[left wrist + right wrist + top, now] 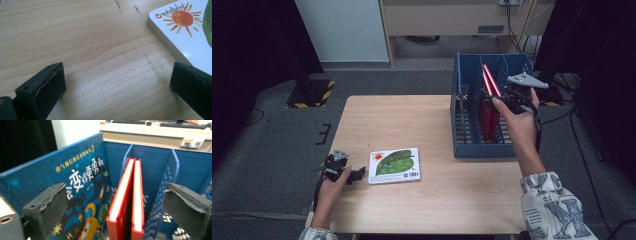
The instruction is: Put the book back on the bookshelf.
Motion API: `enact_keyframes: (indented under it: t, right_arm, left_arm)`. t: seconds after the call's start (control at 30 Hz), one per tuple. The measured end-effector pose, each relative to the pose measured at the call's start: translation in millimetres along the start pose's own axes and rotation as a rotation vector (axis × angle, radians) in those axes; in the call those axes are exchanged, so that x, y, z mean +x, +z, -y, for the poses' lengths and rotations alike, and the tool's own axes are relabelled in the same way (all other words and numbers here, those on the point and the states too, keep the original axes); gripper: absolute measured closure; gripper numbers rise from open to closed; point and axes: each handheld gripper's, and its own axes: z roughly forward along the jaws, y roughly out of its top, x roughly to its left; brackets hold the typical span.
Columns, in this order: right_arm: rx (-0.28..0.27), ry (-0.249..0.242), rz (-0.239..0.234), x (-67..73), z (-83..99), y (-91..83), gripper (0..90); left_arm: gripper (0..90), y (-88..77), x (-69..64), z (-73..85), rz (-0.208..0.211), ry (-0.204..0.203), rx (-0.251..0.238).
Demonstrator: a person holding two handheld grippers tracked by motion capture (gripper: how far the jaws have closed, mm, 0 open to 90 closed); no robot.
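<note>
The blue book cover [75, 192] bears Chinese characters "变得更勇敢".

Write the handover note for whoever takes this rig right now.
Right gripper: open, nothing between the jaws, at the blue rack by two red books standing spine-up in one slot. A blue book stands in the next slot.
Left gripper: open, empty, low over the table beside the leaf book.
Done: three books stand in the rack.
Left: the leaf book lies flat on the table; likely it goes in the rack next.
</note>
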Motion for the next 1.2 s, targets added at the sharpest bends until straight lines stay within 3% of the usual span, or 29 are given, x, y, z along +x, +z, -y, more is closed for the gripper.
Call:
enact_keyframes:
  t: [0.07,0.43,0.7,0.87,1.2]
  right_arm:
    - [0.000,-0.025,0.004,2.2,1.9,-5.1,5.1]
    - [0.005,-0.035,-0.035,6.3,22.0,-32.0,4.4]
    - [0.005,-0.075,-0.072,25.0,45.8,-55.1,6.3]
    - [0.027,-0.106,-0.121,39.0,60.2,-64.6,6.5]
    - [0.089,-0.092,-0.233,64.5,95.2,-63.2,10.5]
  left_arm:
    - [0.0,0.0,0.0,0.0,0.000,0.000,0.000]
    - [0.0,-0.2,-0.6,0.2,-0.002,-0.003,0.000]
    - [0.0,-0.2,-0.7,0.2,-0.001,-0.002,0.000]
    - [0.0,-0.1,-0.7,0.1,-0.001,-0.002,0.000]
    - [0.0,-0.1,-0.7,0.1,-0.001,-0.003,-0.001]
